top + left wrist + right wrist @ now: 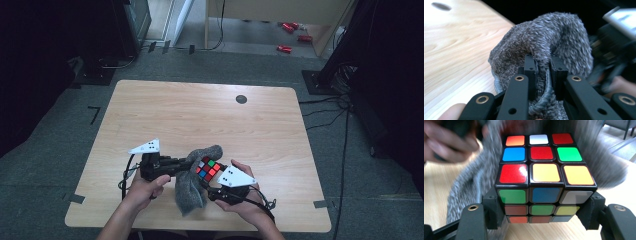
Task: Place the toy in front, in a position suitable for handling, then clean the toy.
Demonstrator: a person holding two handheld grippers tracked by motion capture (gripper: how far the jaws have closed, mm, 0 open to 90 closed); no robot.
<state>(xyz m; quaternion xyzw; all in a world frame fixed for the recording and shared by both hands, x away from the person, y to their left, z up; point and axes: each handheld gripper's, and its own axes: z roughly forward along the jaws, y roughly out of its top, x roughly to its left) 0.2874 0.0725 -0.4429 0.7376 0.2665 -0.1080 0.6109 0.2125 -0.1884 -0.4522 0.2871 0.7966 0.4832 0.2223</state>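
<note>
Left claw (543, 65) pinched shut on sock (544, 40) edge; right claw (543, 213) clamps cube (544, 172) at 3 o'clock. Risk: cube corners snag fuzzy opening, sock slips free.

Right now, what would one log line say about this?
left gripper: shut on grey sock | right gripper: shut on puzzle cube | cube at sock's opening | table
</note>
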